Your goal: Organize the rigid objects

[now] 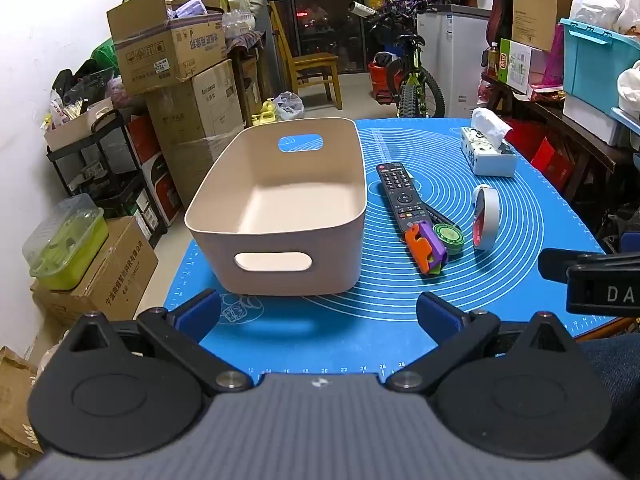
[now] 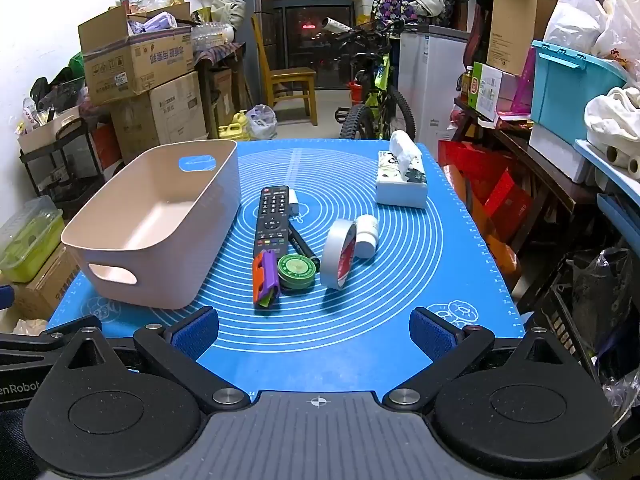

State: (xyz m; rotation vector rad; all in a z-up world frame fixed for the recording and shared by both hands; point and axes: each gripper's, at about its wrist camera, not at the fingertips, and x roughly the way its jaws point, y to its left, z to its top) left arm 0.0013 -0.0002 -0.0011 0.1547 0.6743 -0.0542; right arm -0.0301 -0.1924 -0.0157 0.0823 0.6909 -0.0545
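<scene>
Remote (image 2: 273, 220): long axis toward 12 o'clock, at 11 o'clock from right gripper (image 2: 314, 334), the nearer; both grippers gape, empty.

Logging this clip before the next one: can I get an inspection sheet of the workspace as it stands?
Surface: blue mat covering the table.
Job's things: empty bin; beside it remote, orange-purple toy, green tin, tape roll, white jar, black pen.
Clutter: tissue box.
Grippers: left gripper and right gripper open, holding nothing.
Cables: nothing seen.
Surroundings: cardboard boxes, chair, bicycle.
</scene>
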